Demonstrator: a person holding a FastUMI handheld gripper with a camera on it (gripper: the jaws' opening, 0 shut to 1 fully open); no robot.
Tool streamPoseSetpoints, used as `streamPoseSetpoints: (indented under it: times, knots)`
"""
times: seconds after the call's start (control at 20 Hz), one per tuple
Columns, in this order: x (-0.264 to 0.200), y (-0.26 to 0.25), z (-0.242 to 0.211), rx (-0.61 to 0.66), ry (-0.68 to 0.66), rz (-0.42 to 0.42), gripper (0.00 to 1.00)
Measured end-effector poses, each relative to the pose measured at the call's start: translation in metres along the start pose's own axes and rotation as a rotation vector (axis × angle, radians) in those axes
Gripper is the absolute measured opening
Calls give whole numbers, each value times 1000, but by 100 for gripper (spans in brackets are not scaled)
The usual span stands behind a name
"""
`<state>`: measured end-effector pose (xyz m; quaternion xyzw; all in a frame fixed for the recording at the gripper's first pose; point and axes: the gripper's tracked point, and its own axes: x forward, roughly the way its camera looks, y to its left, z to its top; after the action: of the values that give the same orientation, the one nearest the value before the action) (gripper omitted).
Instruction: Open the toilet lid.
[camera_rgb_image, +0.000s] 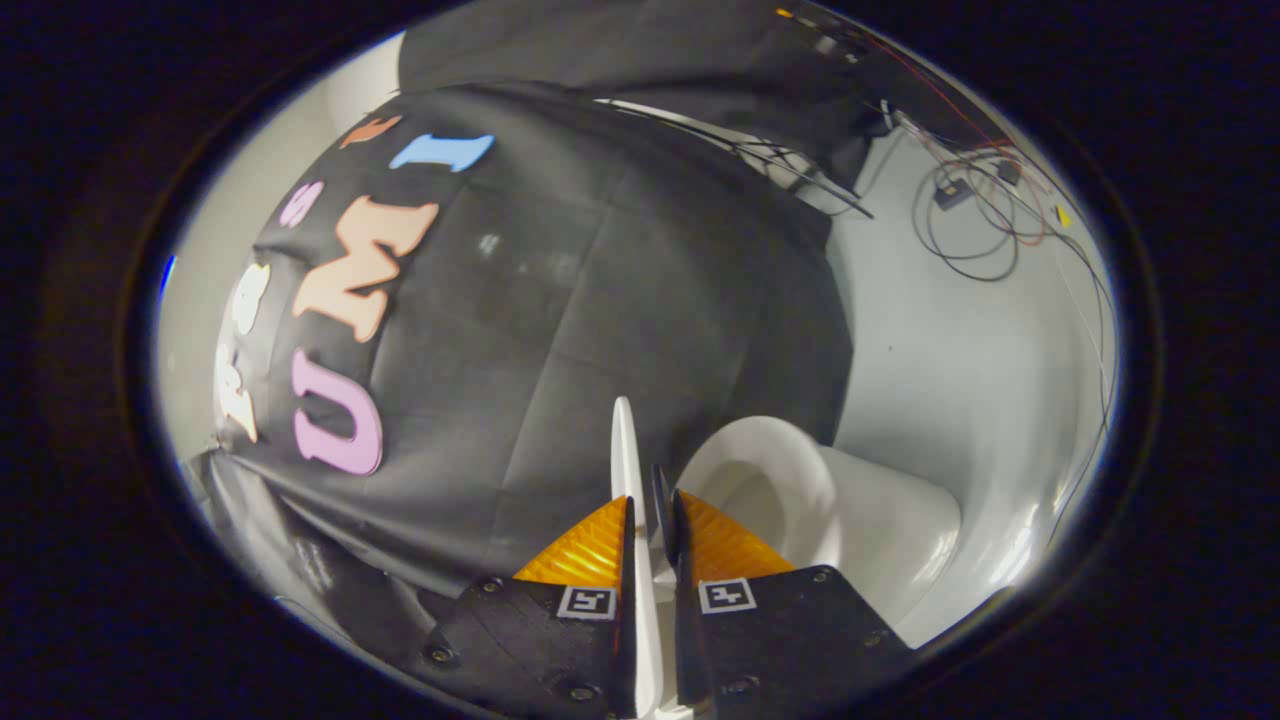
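The gripper (650, 520) is pinching the toilet lid (627, 470) edge-on, both fingers pressing its thin white rim, which is running between them and poking out just beyond the tips; the lid is standing raised, a smooth, glossy blade of plastic; just beside it, past one finger, the one toilet bowl (790, 500) is gaping open, rounded and shiny white; pale floor (950, 350) is stretching wide beyond the bowl; loose cables (975, 225) are coiling far off; creased black cloth wall (600, 300) is crowding the lid's other side.

White toilet lid (626, 450), white toilet bowl (800, 490), black cloth wall (620, 300), pale grey floor (950, 340)
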<state>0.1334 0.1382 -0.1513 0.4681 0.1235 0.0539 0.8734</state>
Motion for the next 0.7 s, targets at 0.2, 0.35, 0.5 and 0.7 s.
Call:
streamPoseSetpoints:
  times: [0.2,0.35,0.5,0.7]
  knots:
    - [-12,69,-7,-138,-12,60,16]
    - [-22,117,-22,-224,-32,124,16]
    - [-31,159,-43,-300,-36,170,16]
    - [-39,198,-69,-509,1,165,16]
